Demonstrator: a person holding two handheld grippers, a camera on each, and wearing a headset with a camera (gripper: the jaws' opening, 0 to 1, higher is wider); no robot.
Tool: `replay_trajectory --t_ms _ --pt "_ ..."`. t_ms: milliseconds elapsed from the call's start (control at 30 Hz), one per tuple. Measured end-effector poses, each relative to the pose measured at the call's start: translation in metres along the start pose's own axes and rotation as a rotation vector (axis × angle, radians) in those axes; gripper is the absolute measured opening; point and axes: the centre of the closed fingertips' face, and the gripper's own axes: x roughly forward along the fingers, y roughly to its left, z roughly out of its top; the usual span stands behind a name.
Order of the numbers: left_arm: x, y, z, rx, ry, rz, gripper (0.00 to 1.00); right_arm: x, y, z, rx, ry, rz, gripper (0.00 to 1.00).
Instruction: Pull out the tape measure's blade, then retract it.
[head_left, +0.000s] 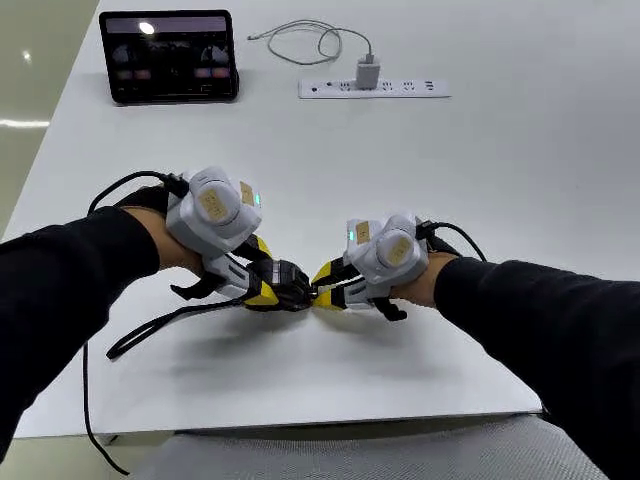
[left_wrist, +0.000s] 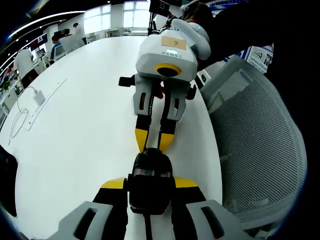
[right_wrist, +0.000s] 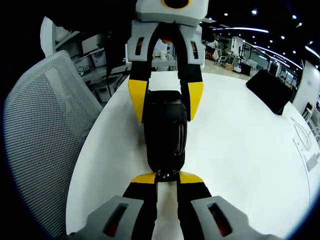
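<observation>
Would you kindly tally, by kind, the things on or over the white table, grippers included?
grippers: 2, the left gripper and the right gripper
tape measure: 1
tablet: 1
power strip: 1
charger with cable: 1
Total: 6

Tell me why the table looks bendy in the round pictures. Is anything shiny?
Left and right gripper views: fisheye lenses bow the flat white table into curves and swell the near black tape measure. Head view: its edges run straight, and a light glares off the black tablet screen.
</observation>
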Motion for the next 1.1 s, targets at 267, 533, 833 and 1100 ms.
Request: replay_trajectory --t_ms 267,533,833,1100 --pt "0.0 0.0 0.002 0.005 -0.005 0.012 0.28 -0.003 -0.002 -0.003 0.029 -0.001 -0.003 0.08" --pt "0.0 0.0 0.002 0.006 -0.005 0.007 0.28 -0.008 -0.002 -0.009 0.054 0.0 -0.013 0.09" --pt "0.001 -0.001 0.002 0.011 0.0 0.003 0.29 -0.003 -0.002 -0.005 0.088 0.025 0.006 0.12" --pt "0.001 0.0 0.001 0.008 -0.008 0.009 0.29 0.006 -0.001 -0.004 0.081 0.046 0.011 0.12"
